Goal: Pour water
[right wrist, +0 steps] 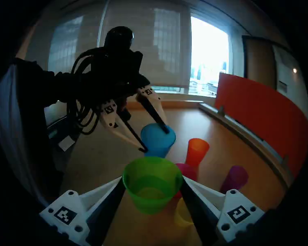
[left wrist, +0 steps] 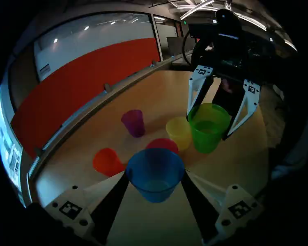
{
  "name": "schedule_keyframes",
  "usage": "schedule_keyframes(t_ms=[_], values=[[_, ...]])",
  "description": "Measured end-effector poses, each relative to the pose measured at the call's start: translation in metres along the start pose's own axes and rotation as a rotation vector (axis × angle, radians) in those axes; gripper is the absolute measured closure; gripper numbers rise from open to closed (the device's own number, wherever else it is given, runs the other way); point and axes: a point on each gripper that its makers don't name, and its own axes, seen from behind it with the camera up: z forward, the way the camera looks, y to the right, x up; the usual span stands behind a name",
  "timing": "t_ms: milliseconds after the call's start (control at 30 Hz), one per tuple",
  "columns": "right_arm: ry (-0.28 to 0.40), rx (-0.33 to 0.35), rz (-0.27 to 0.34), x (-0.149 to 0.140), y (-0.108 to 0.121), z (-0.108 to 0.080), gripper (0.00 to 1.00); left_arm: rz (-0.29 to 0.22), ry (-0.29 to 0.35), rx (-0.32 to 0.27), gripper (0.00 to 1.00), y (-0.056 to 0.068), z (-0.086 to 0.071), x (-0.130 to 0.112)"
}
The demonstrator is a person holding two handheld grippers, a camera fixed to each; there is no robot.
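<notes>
A pale wooden worktop runs beside a red wall panel and bright windows. The left tongs clamp the blue cup. The right tongs clamp the green cup nearby.

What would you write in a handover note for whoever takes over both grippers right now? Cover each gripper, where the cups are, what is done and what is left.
Left gripper: closed on the blue cup, which is upright.
Right gripper: closed on the green cup, upright, facing the left one.
On the table: purple cup, yellow cup, orange cup and red cup, all standing between the two held cups.
Done: both cups are gripped.
Left: the pour itself, since neither cup is tilted. Probably bring the rims together and tip one over the other. Water levels are hard to judge.
</notes>
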Motion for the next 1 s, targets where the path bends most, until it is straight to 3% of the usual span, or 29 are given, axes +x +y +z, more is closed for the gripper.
schedule_keyframes(t_ms=[600,1000], values=[[-0.073,0.033,-0.019,-0.023,-0.002,0.016,0.08,0.040,-0.096,-0.062,0.12,0.009,0.018,-0.032],[-0.120,0.048,-0.039,-0.040,-0.006,0.026,0.08,0.049,-0.126,-0.084,0.12,0.014,0.027,-0.044]])
